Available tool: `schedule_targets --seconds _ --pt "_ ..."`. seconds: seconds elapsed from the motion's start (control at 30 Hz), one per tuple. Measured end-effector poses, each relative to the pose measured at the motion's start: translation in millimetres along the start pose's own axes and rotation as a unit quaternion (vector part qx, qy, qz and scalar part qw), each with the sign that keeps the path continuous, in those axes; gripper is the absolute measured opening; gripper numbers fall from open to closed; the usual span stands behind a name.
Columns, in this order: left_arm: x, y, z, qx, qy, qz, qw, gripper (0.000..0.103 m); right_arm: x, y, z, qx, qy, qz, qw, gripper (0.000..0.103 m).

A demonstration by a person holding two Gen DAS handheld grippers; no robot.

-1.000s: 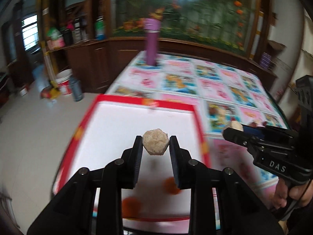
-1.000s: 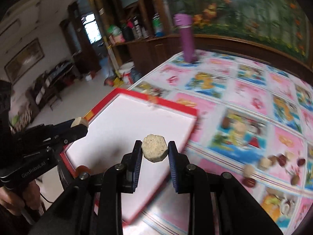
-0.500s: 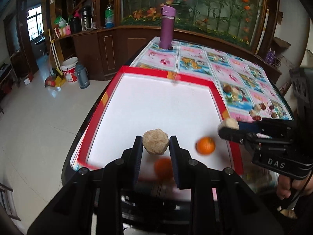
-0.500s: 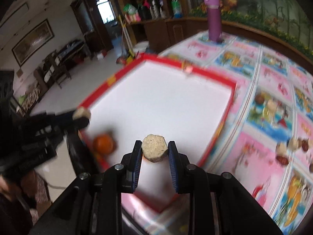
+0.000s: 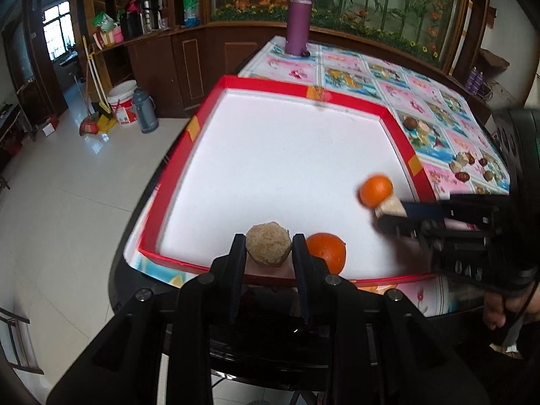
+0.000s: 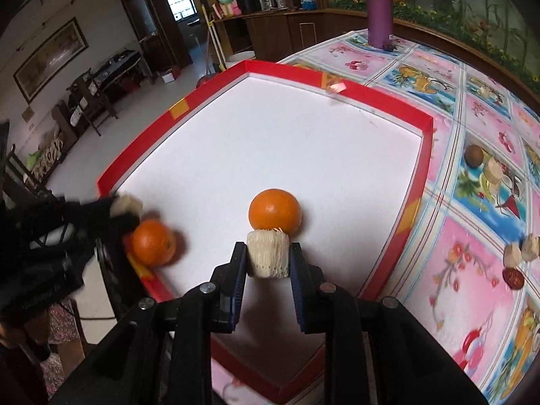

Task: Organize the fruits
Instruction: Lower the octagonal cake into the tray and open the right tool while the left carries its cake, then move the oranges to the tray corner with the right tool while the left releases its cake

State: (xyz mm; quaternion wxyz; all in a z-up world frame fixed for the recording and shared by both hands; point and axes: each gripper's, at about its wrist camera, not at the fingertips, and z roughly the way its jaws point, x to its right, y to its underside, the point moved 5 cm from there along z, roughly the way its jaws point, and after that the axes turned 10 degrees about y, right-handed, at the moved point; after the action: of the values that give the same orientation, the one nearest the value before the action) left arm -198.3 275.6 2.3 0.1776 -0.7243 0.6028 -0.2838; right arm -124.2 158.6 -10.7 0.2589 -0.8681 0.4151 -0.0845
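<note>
Both the left gripper [image 5: 269, 251] and right gripper [image 6: 267, 256] are clamped on beige foam blocks, so the round, firm, roll-prone oranges [image 6: 274, 213] need holding across their middles.

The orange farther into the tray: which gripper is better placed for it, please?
Right, probably: the right gripper, shut on a beige block, points straight at that orange, while the left gripper sits beside the other orange.

You have even daylight, brightest from the far window [image 5: 59, 35]. The white tray floor [image 5: 287, 168] nears overexposure. The opposite gripper [image 6: 125, 211] smears with motion blur; fisheye edges bend and darken.
</note>
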Motion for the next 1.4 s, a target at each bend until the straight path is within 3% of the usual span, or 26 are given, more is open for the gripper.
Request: schedule_targets --seconds 0.3,0.43,0.7,0.77,0.83,0.87,1.13,1.23,1.4 --pt "4.6 -6.2 26.4 -0.016 0.016 -0.008 0.9997 0.029 13.1 -21.7 13.0 0.018 0.026 0.008 0.999 0.023" --pt "8.0 -21.5 35.2 -0.002 0.025 -0.021 0.9994 0.029 21.8 -33.5 19.9 0.023 0.033 0.011 0.999 0.023" --pt "4.0 -44.9 42.1 0.011 0.013 -0.023 0.9996 0.03 31.9 -33.8 4.3 0.033 0.007 0.022 0.999 0.025" --pt "-3.2 -47.0 35.9 0.019 0.004 -0.026 0.9995 0.03 29.6 -32.0 -6.8 0.039 0.001 0.018 0.999 0.03" --pt "-12.8 -48.1 29.4 0.028 -0.005 -0.033 0.9991 0.03 25.2 -29.6 -15.1 0.043 -0.004 0.015 0.999 0.047" --pt "-16.7 -48.9 27.6 0.033 -0.005 -0.037 0.9987 0.03 22.3 -28.2 -18.1 0.045 -0.005 0.011 0.999 0.048" --pt "-30.3 -49.6 35.3 0.028 0.011 -0.052 0.9982 0.03 -29.6 -11.3 -19.8 0.005 -0.095 -0.04 0.995 0.046" --pt "-32.0 -45.8 31.5 0.03 0.013 -0.054 0.998 0.03 -42.1 -11.5 -4.6 -0.008 -0.087 -0.054 0.995 0.033" --pt "-36.0 -42.4 25.5 0.033 0.009 -0.055 0.9979 0.03 -45.6 -25.0 11.2 -0.004 -0.074 -0.056 0.996 0.032"
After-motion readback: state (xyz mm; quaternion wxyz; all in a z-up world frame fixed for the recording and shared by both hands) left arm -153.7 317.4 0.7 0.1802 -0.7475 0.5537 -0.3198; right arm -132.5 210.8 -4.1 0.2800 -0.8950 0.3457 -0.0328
